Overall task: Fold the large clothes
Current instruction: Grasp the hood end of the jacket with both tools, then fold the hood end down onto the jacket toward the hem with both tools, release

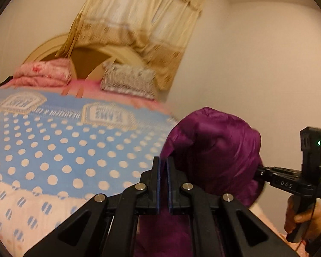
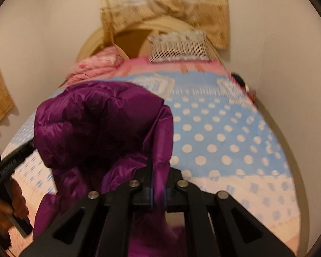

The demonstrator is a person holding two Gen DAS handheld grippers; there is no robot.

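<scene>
Here the left gripper (image 1: 163, 184) has its jaws pinched on glossy, quilted purple jacket (image 1: 214, 150) fabric, a puffy bundle held up above the near part of the bed (image 1: 53, 150). The bed's cover is blue with cream polka dots; its lettering is too blurred to read. Further right, the right gripper (image 2: 158, 184), marked "DAS" in the left wrist view, likewise clamps the jacket.

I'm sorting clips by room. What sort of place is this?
A bedroom, most likely: a bed with a polka-dot blue bedspread, a striped pillow by the headboard, and a tan curtain.
</scene>
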